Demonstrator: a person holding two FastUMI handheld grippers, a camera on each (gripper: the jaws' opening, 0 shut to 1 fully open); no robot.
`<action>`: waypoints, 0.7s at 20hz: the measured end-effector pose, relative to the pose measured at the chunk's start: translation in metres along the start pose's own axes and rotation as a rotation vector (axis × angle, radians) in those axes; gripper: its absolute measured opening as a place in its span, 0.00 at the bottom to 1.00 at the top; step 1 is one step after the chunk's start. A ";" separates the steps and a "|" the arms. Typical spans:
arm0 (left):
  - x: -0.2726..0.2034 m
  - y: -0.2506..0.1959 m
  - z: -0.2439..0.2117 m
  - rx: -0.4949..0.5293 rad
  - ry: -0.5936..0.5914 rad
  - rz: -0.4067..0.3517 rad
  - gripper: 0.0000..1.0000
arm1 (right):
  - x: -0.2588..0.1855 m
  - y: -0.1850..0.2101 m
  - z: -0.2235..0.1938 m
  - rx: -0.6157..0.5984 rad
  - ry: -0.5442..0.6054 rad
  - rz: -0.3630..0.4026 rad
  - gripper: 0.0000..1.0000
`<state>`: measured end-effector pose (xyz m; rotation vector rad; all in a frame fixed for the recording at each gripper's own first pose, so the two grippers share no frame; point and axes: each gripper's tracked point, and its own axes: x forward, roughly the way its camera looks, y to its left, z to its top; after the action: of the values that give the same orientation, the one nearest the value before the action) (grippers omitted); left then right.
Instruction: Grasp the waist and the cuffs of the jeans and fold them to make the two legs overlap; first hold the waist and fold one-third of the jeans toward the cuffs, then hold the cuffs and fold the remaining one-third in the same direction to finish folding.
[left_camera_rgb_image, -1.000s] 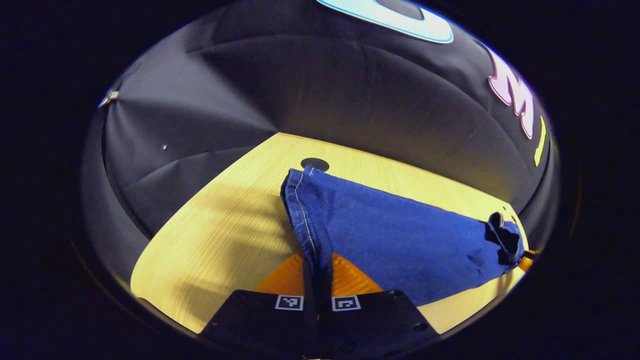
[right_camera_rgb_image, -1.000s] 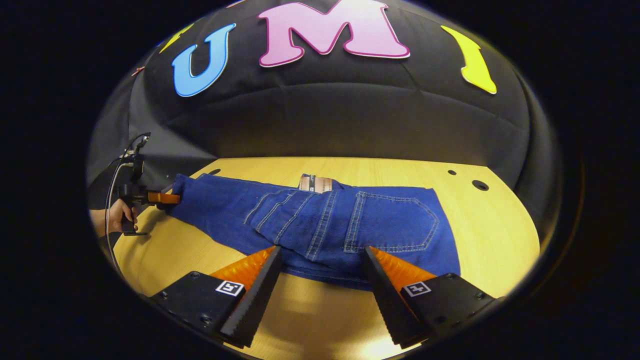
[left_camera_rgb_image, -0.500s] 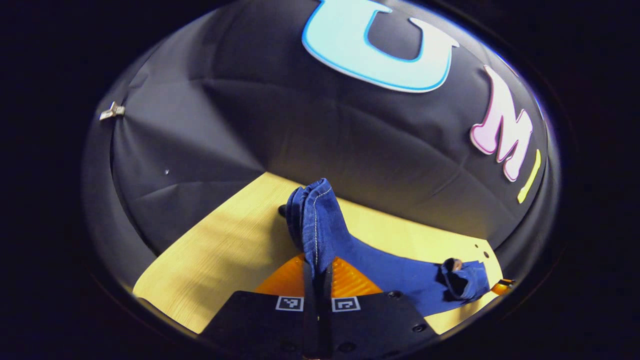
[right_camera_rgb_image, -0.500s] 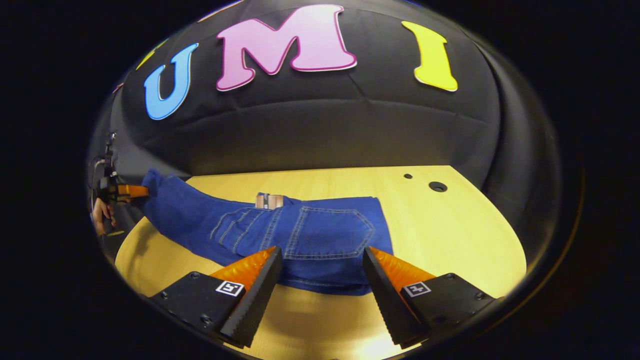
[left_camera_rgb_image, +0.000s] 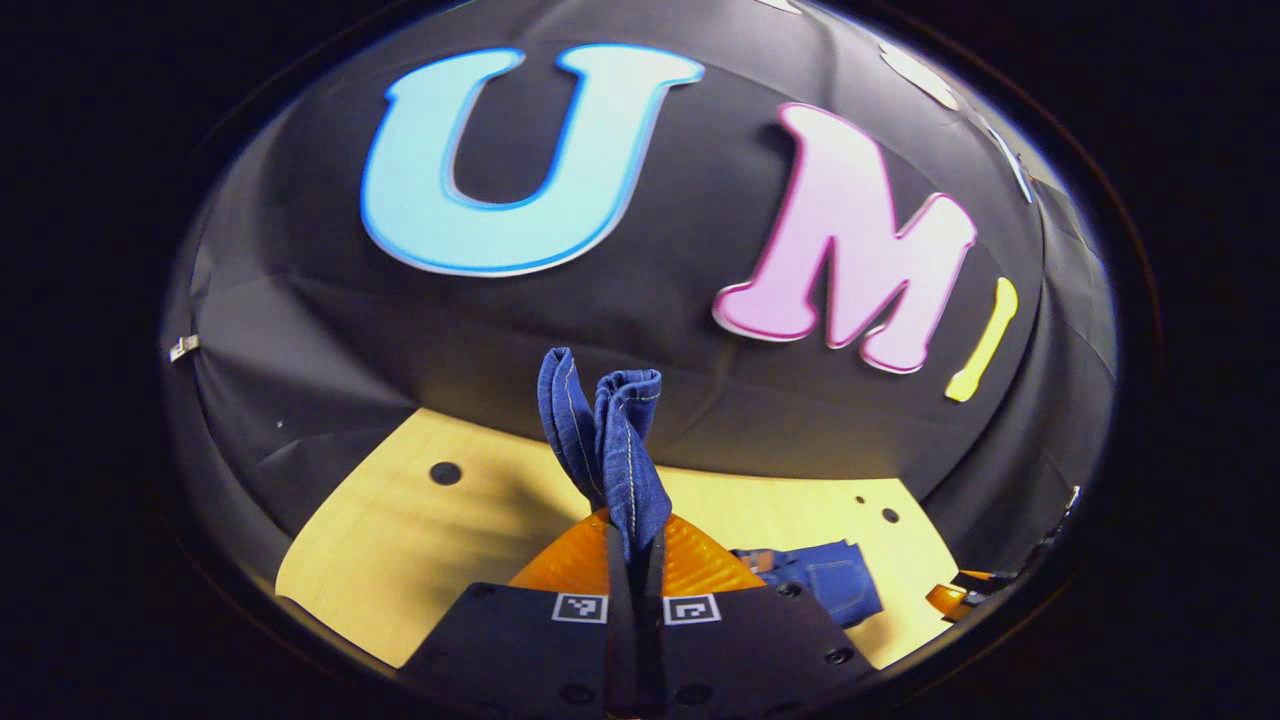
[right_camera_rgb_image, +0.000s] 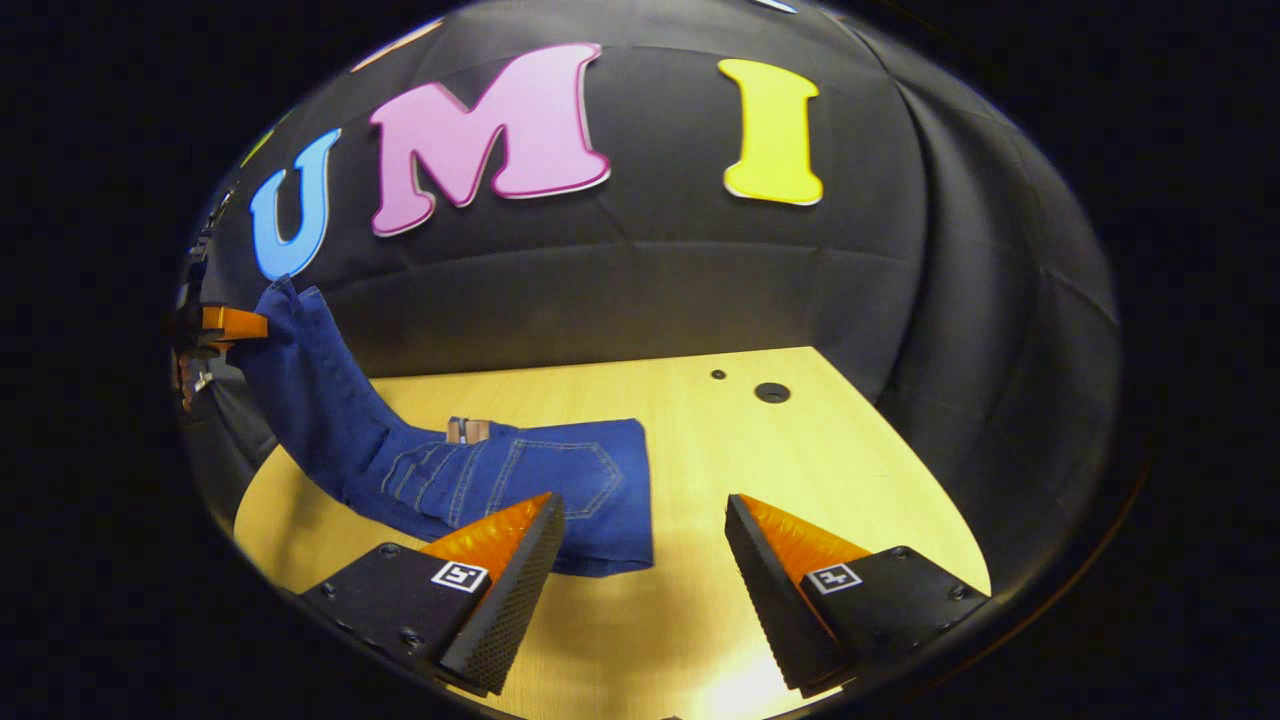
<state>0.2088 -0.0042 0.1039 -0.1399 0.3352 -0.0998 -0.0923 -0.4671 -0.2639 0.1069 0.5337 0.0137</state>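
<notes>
The left gripper (left_camera_rgb_image: 634, 560) is clamped on the cuffs (left_camera_rgb_image: 610, 420), lifting them off the table (right_camera_rgb_image: 800, 450) for the last fold over the jeans (right_camera_rgb_image: 520, 480), while the right gripper (right_camera_rgb_image: 640, 560) hangs parted.

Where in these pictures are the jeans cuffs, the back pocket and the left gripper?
jeans cuffs (left_camera_rgb_image: 612, 400), left gripper view, on the hem.
back pocket (right_camera_rgb_image: 560, 475), right gripper view, pocket's middle.
left gripper (left_camera_rgb_image: 636, 545), left gripper view, between its fingertips.
</notes>
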 end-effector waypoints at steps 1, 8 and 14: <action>0.003 -0.026 0.001 0.026 0.003 -0.013 0.06 | -0.009 -0.011 0.004 0.015 -0.006 -0.016 0.99; 0.023 -0.216 -0.047 0.124 0.089 -0.239 0.06 | -0.083 -0.094 0.006 0.119 -0.031 -0.144 0.99; 0.047 -0.289 -0.166 0.141 0.276 -0.367 0.06 | -0.126 -0.121 -0.021 0.187 -0.004 -0.204 0.99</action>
<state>0.1765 -0.3150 -0.0218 -0.0464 0.5739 -0.5076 -0.2132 -0.5901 -0.2303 0.2348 0.5389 -0.2361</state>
